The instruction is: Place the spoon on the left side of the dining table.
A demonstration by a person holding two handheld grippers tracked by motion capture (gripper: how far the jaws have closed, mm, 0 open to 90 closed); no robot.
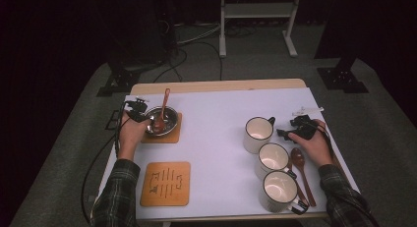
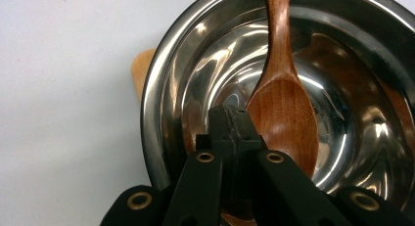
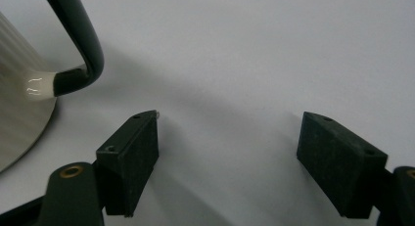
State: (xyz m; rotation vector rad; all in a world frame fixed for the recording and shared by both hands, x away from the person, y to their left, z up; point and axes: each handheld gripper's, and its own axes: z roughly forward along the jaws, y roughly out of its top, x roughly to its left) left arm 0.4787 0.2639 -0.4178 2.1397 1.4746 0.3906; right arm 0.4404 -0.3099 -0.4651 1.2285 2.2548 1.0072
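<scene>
On the left side of the white table, my left gripper has its jaws pressed together with nothing between them, tips resting inside the steel bowl beside the wooden spoon. That bowl sits on a wooden coaster, probably to steady it. A spare coaster lies nearer me. My right gripper waits with jaws wide apart and empty, just beside the handle of the farthest mug, likely readying a grasp. Two more mugs and a second spoon line up nearby.
</scene>
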